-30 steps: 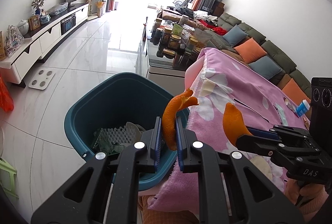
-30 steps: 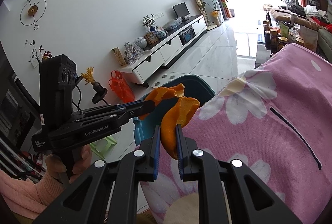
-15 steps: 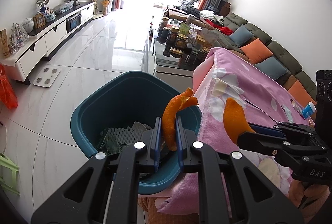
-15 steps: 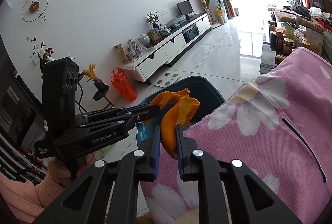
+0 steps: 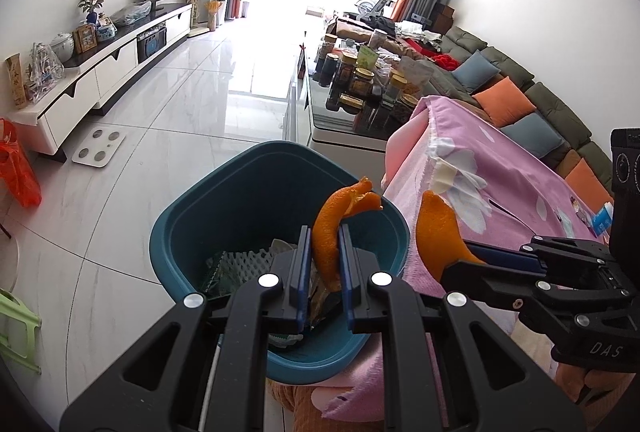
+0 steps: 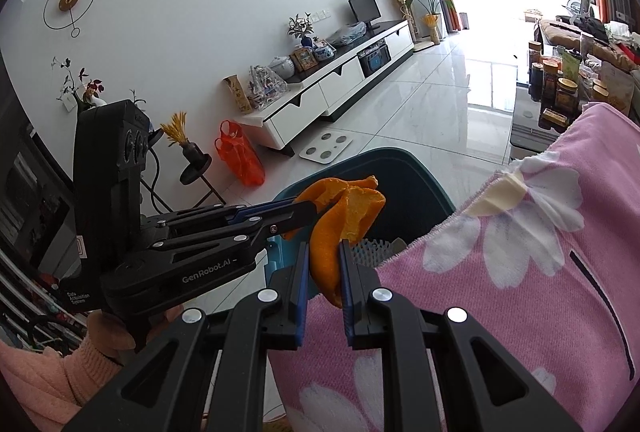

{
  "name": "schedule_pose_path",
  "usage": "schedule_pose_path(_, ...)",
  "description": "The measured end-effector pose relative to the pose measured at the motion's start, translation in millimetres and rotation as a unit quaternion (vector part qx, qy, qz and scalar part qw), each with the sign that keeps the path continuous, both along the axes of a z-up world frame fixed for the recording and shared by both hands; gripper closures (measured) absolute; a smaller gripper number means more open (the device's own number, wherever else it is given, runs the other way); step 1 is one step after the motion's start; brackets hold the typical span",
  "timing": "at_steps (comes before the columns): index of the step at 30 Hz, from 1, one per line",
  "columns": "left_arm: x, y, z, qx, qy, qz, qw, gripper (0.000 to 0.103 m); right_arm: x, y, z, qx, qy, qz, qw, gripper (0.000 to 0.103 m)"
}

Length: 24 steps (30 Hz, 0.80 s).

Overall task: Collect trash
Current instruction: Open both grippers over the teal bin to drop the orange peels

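Note:
My left gripper is shut on a curled orange peel and holds it over the teal trash bin, which holds some trash. My right gripper is shut on a second orange peel at the edge of the pink flowered tablecloth, beside the bin. In the left wrist view the right gripper with its peel shows at the right. In the right wrist view the left gripper shows at the left with its peel.
A glass coffee table with several jars stands beyond the bin. A white TV cabinet runs along the left wall, with a scale and a red bag on the floor. A sofa with cushions is at the right.
Both grippers have moved toward the bin with their peels. The left gripper's peel now hangs over the bin's inside.

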<state>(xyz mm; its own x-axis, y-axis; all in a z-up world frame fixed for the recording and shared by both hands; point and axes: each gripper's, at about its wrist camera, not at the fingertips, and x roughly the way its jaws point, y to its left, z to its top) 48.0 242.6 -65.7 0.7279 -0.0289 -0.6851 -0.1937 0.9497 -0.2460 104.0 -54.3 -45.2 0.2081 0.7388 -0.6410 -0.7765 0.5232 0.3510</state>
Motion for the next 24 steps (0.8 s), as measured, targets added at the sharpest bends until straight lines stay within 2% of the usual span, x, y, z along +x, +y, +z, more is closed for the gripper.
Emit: schedule_pose_path(24, 15.0, 9.0, -13.0, 0.003, 0.017, 0.016, 0.9997, 0.089, 18.6, 23.1, -11.1, -0.025, 0.019, -0.002, 1.0, 0.09)
